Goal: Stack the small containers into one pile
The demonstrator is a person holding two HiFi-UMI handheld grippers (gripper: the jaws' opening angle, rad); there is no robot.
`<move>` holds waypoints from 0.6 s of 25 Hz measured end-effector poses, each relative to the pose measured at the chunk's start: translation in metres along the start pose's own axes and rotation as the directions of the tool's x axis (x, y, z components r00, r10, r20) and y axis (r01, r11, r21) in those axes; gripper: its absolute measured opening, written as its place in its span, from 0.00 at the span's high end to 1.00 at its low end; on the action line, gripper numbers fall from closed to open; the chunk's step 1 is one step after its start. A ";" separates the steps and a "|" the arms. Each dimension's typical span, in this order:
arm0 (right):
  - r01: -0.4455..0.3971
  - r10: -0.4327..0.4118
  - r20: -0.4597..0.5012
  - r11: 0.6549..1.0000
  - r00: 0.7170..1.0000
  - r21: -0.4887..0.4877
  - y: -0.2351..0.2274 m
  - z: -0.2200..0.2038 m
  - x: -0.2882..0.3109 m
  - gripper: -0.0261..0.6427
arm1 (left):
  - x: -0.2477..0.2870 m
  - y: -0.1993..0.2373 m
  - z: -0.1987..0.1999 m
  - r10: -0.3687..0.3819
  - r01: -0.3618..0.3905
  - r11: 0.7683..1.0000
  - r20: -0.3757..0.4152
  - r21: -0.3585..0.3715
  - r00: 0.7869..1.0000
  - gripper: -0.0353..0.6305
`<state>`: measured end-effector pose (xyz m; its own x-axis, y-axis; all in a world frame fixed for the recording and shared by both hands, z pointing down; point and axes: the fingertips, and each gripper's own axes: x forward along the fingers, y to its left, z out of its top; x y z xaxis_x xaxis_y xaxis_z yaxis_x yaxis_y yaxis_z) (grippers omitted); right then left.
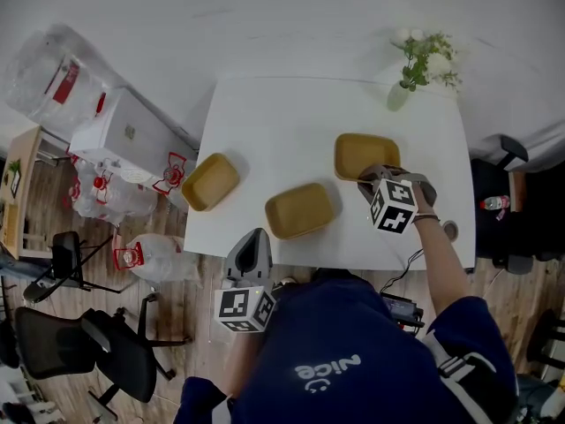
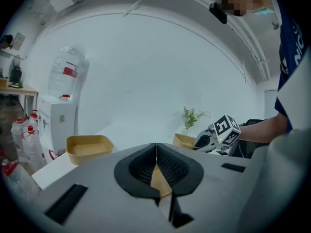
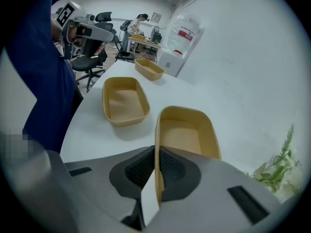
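Tray [image 3: 187, 130], tan, round-cornered, pinched in right hand-held gripper [image 3: 155, 152], left hand-held gripper [image 2: 156, 149] closed.

I see three containers spread across the table [image 1: 265, 117]: the left container [image 1: 210, 181] at the left edge, the middle container [image 1: 300, 209] nearest me, and the right container [image 1: 365, 155] farther back on the right. The plant [image 1: 424, 60] stands at the far right corner. The left gripper [image 1: 256, 235] sits just off the near edge, left of the middle container.
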<state>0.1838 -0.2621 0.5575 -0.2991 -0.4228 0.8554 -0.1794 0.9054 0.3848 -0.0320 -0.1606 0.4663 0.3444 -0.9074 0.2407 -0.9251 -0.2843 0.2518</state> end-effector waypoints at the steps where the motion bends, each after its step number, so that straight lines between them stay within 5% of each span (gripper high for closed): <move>1: 0.004 -0.004 0.000 1.000 1.000 -0.020 0.003 0.005 -0.002 0.88 | -0.003 0.001 0.000 0.001 -0.001 1.000 0.001 -0.003 1.000 0.92; 15: 0.002 0.007 0.068 0.992 0.998 -0.124 0.040 0.062 -0.014 0.88 | -0.031 0.023 -0.009 0.013 -0.013 1.000 -0.002 -0.014 1.000 0.92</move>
<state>0.1232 -0.2222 0.5392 -0.3636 -0.4181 0.8324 -0.0620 0.9025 0.4263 -0.0620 -0.1364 0.4730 0.3330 -0.9102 0.2461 -0.9270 -0.2684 0.2619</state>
